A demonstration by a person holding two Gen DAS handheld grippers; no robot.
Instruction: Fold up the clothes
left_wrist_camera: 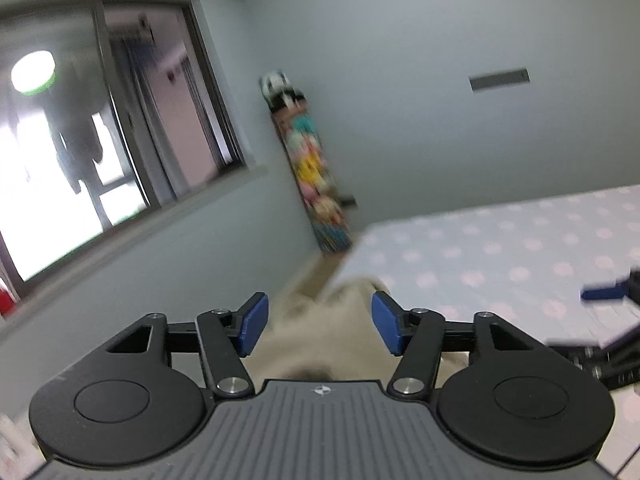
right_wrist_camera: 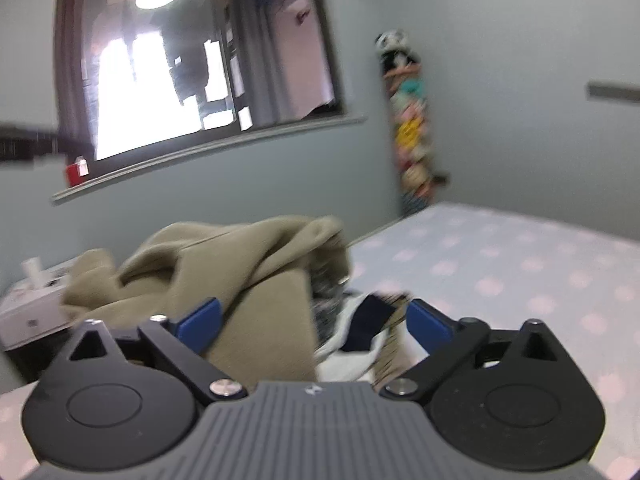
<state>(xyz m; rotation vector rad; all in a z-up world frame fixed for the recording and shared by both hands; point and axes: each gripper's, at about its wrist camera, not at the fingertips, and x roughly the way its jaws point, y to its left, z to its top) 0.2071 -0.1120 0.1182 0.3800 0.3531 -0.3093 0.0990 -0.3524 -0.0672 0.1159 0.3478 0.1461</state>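
Left wrist view: the left tongs (left_wrist_camera: 320, 322) stand wide apart, both blue pads (left_wrist_camera: 253, 323) bare, with nothing between them. Beyond the gap lies a blurred beige garment (left_wrist_camera: 320, 336) at the near corner of the bed (left_wrist_camera: 520, 248), whose pale sheet carries pink dots. At the right edge one blue pad and black linkage of the right tongs (left_wrist_camera: 608, 292) reach in over the bed; this view does not show how they stand. One window (left_wrist_camera: 112, 148) fills the left wall, and one tall colourful hanging organiser (left_wrist_camera: 312, 168) stands in the room corner. One dark slot-shaped plate (left_wrist_camera: 499, 79) sits on the far wall.

Right wrist view: the right tongs (right_wrist_camera: 314, 322) are also spread wide and grip nothing. Here the garment proves to be one khaki piece (right_wrist_camera: 240, 264) heaped on the bed (right_wrist_camera: 520, 280), rising just ahead of the pads, with a grey lining and a white patch with a dark label (right_wrist_camera: 368, 324) showing at its right side, details the left view blurs away. Seen only here: one white box-like unit (right_wrist_camera: 32, 304) at the left, beside the bed, and one red item (right_wrist_camera: 76, 172) on the window (right_wrist_camera: 192, 60) sill. The organiser (right_wrist_camera: 412, 128) appears again, in the same corner. A dark blurred bar (right_wrist_camera: 32, 144) crosses the left edge; what it is I cannot tell.
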